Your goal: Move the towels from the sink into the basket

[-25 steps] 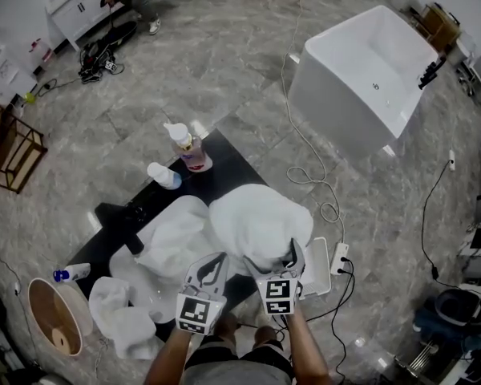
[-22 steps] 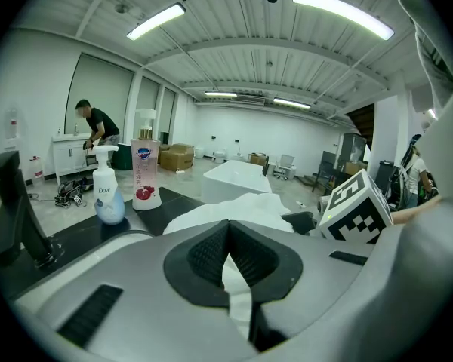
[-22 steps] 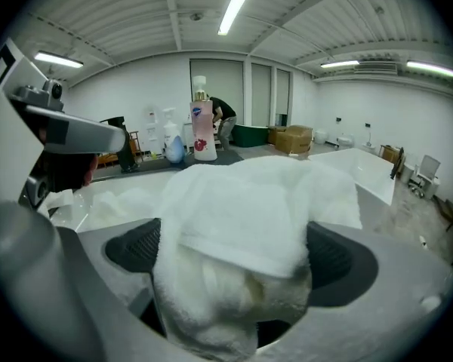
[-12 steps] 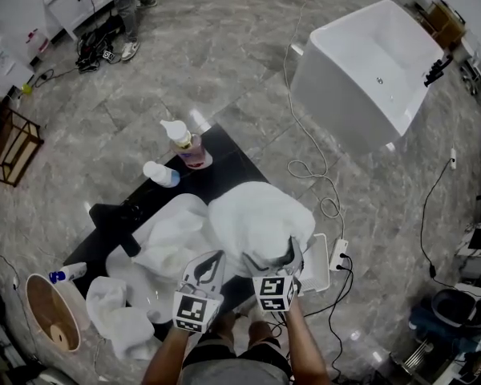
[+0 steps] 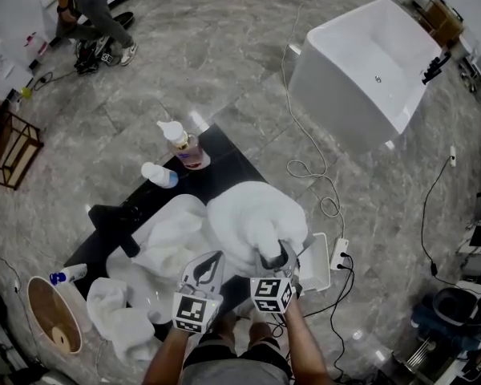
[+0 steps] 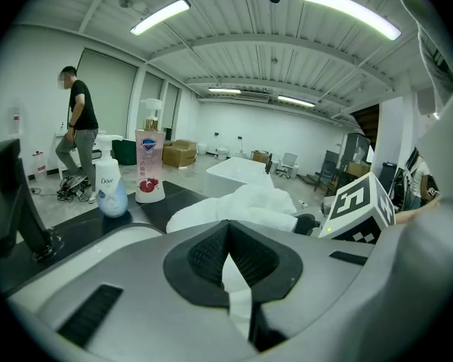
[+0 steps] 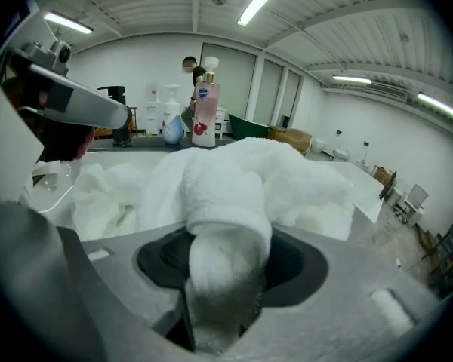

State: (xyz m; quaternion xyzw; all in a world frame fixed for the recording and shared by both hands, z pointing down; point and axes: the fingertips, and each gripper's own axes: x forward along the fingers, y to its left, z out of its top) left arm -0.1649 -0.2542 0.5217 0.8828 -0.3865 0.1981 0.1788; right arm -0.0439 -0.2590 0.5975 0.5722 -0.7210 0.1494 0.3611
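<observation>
Tan basket [image 5: 78, 315] down at the far left, and no towel shows inside it. A white towel [image 5: 119, 318] lies crumpled just beside it, outside the rim.

Across to the black counter [image 5: 224, 171], where the sink [image 5: 154, 297] has a second towel [image 5: 172, 235] spread over it.

The left gripper [image 5: 212, 257] hovers at the near edge of the sink with its jaws drawn in to a thin slit. A sliver of white shows in that slit, and I can't tell whether it's cloth or just what lies beyond. Nothing is plainly held there.

Now the action: the right gripper [image 7: 223, 308] has just been closing its jaws, and a thick rolled fold of the big towel heap [image 5: 252, 219] sits between them. The pads press into it from both sides, so that's a grip. The heap itself rests on the right end of the sink, its bulk lying beyond the jaws.

So I'd call this the grasp step, with no lift begun.

Next comes a clean pull up, high enough for the whole heap to hang free. Then it's a long carry leftward, past the left gripper, to the basket well apart on the other side.

It's a bulky load on one pinched fold. The trailing cloth could drag the spread towel along, or sweep toward the pump bottle [image 5: 184, 145] behind.
</observation>
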